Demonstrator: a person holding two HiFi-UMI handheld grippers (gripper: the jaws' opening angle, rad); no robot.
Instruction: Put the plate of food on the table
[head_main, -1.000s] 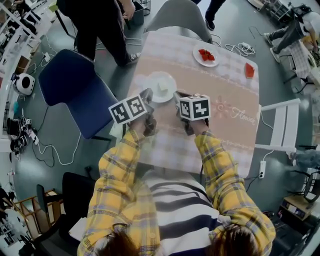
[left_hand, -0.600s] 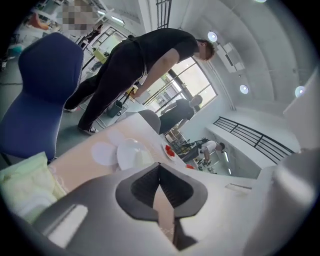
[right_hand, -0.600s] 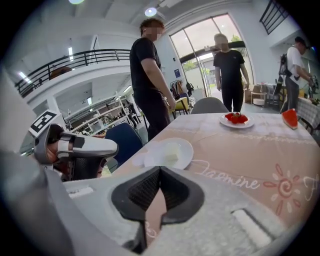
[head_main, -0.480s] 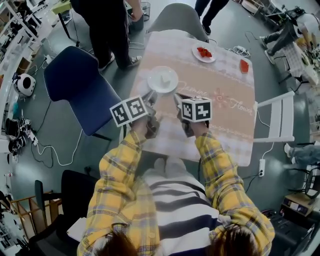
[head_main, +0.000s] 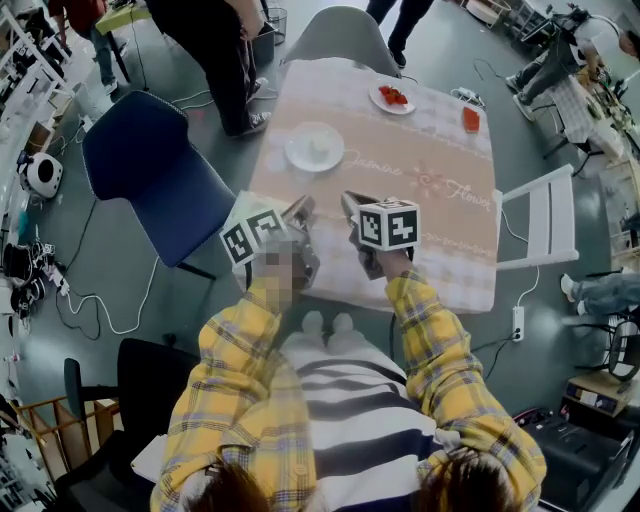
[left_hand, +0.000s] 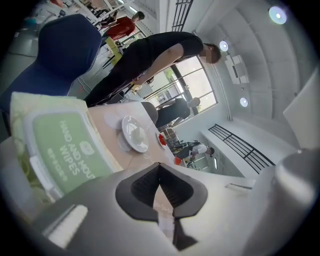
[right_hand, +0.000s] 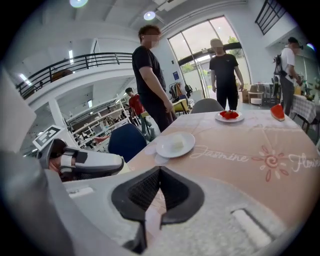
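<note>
My left tongs (left_hand: 160, 169) are closed, the pads pressed together with nothing between them. My right tongs (right_hand: 160, 171) are closed and empty too. In the head view the two sit side by side in the middle of the frame, over the near half of the counter (head_main: 430, 225), and both point toward the top of the frame.

The plate (head_main: 315, 147) lies flat on the counter above them, left of centre. It is well apart from both pairs of tips and carries a pale lump of food. In the right gripper view it sits just above the closed tips, at mid-frame.

A wipes pack (left_hand: 65, 145) with a green lid fills the left of the left gripper view, just beside my left tongs.

At the top of the head view, on the far end of the counter, is a second plate (head_main: 392, 96) with red food. A red piece (head_main: 471, 119) lies to its right.

A blue chair (head_main: 150, 175) stands left of the counter and a white chair (head_main: 540, 225) right of it. A person in black (head_main: 210, 50) stands at the upper left.
</note>
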